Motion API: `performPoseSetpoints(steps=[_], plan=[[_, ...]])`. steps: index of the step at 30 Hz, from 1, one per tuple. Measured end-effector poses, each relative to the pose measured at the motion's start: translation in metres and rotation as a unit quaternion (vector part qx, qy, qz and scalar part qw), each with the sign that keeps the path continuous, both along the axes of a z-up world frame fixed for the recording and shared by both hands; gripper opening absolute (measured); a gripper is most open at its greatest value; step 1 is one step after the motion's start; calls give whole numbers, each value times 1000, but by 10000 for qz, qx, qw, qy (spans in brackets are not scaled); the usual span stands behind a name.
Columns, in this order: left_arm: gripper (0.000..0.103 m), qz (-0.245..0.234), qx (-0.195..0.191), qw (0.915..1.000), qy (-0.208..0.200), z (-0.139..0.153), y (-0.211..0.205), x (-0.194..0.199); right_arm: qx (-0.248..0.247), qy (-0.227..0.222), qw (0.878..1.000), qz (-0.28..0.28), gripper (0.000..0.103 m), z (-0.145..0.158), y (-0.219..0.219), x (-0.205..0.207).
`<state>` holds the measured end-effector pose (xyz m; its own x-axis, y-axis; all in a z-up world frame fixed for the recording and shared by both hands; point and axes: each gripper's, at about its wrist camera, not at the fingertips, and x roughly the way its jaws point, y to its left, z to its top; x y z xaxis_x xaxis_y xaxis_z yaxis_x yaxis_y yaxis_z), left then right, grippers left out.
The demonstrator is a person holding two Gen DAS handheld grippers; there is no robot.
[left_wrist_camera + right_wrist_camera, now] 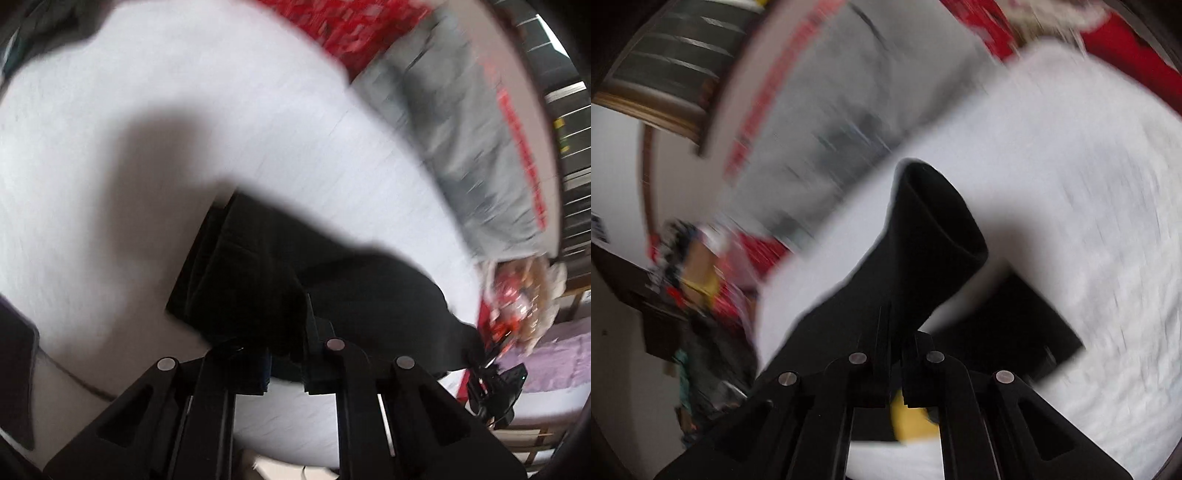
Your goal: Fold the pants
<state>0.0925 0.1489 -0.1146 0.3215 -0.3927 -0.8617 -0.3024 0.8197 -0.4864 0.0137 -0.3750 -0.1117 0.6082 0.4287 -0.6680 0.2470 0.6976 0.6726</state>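
While blur leaves no writing legible, both tools (288, 332) (894, 332) clamp the black pants (923, 236).

White bed sheet (110, 110), grey blanket (450, 122) with red trim, red patterned cover (343, 26), pale wall (613, 166), wooden frame (646, 110), blurred clutter (690, 266).

Black pants (258, 266) on white bed (110, 92)
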Motion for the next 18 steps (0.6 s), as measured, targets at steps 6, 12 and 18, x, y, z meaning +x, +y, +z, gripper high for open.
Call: performPoseSetpoints(steps=[6,12,18], plan=[[10,76,-164,9996,227,-23,8,-18,215,205,9995,-104,3,-43,-2,-30],[12,-116,-81,9990,415,-35,4,-23,36,588,9982,-132,4,-67,-15,-52],[13,-631,-148,9979,-52,-2,9,-45,84,528,9983,-238,23,-54,-25,-70]])
